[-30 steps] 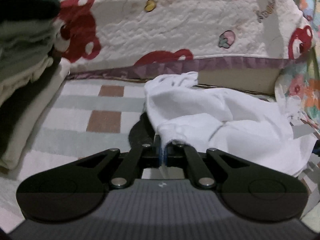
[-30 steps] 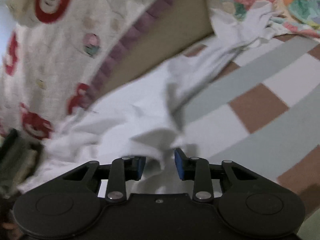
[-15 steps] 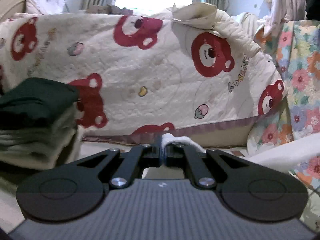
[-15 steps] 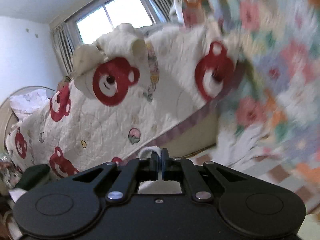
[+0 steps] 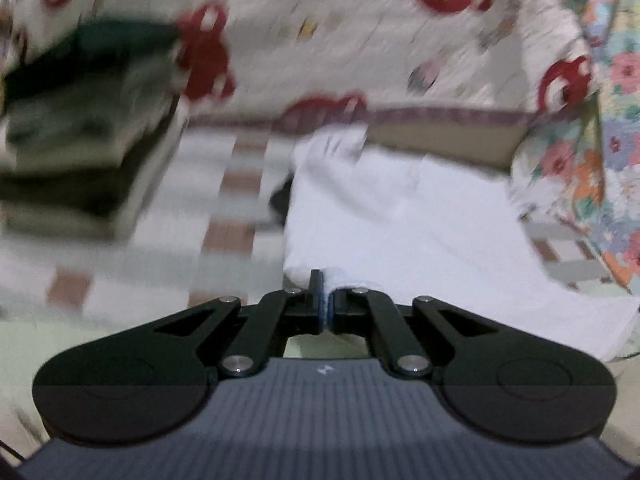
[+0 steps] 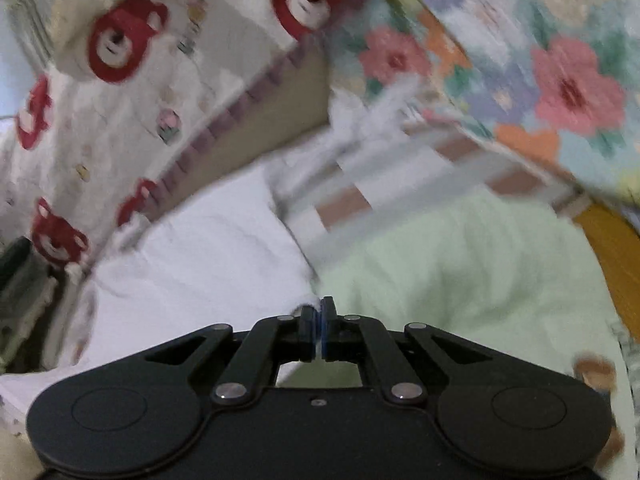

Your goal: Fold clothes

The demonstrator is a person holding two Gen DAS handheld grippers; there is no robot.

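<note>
With each claw, left (image 5: 323,298) and right (image 6: 319,322), pinching an edge of the white garment (image 5: 400,220), uneven pulling could skew it or slip a thin hem free.

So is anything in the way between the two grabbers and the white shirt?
No, nothing is. The left gripper is already shut on an edge of the white shirt, and the right gripper is shut on another edge of it. The stack of folded clothes sits off to the side.

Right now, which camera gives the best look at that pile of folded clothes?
The left wrist view: the stack of folded clothes fills its upper left, though blurred. The right wrist view catches only a sliver at its left edge.
</note>
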